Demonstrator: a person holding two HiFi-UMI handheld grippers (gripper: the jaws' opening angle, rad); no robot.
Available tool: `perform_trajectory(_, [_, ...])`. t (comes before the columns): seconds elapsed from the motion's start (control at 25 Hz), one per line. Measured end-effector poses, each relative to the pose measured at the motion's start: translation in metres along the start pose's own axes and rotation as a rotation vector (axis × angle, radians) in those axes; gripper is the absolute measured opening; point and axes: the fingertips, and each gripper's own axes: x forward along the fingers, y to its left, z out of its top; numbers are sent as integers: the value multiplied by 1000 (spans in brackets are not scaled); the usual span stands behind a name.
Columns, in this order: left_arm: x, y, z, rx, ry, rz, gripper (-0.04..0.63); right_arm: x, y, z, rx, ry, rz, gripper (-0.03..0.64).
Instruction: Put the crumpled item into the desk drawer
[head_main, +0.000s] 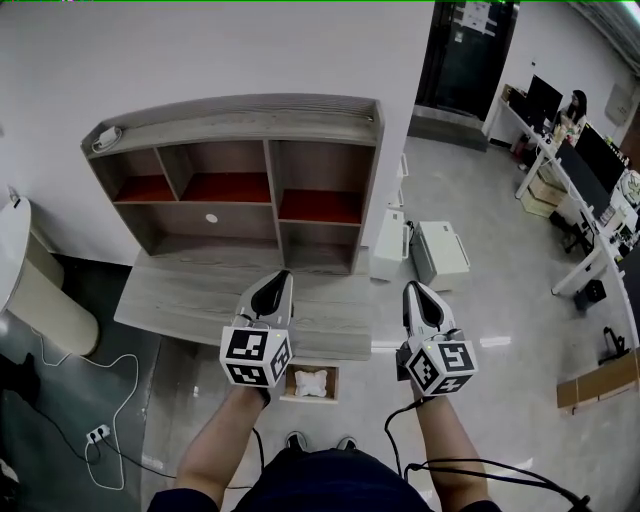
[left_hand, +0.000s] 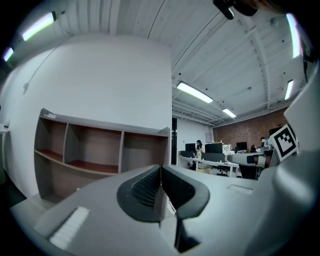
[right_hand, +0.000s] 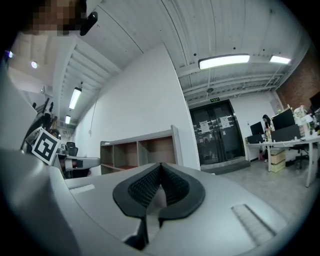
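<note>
Two tools show in the head view, held side by side over the front edge of the counter (head_main: 180, 298); the left tool (head_main: 274, 288) and the right tool (head_main: 416, 297) both point away from the person, toward the shelf unit (head_main: 240, 180) at the back of the counter; just under the front edge a drawer (head_main: 334, 385) stands open, and the crumpled white item (head_main: 309, 382) lies inside it; the item sits lower in the picture than both tools, between them and nearer the left one, apart from each and touched by neither.

Left gripper view: the left tool (left_hand: 161, 174) has its jaws pressed together with nothing between them; beyond the tips stands the shelf unit (left_hand: 100, 150) against a white wall (left_hand: 100, 85).

Right gripper view: the right tool (right_hand: 160, 171) likewise has its jaws closed on nothing; past them the shelf unit (right_hand: 140, 149) stands to the left and dark glass doors (right_hand: 220, 132) to the right.
</note>
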Motion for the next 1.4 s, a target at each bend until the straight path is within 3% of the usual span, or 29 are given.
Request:
perform_trajectory(0.28, [-5, -1, 33, 54, -82, 9, 11, 0, 12, 30, -39, -67, 18, 6])
perform_trajectory(0.84, [-17, -5, 45, 22, -101, 10, 11, -9, 26, 48, -68, -113, 48, 6])
perform_trajectory(1.04, [-10, -6, 41, 18, -58, -16, 9, -5, 24, 54, -75, -91, 55, 6])
perform_trajectory(1.4, [-11, 14, 48, 16, -63, 28, 11, 5, 28, 53, -85, -63, 79, 6])
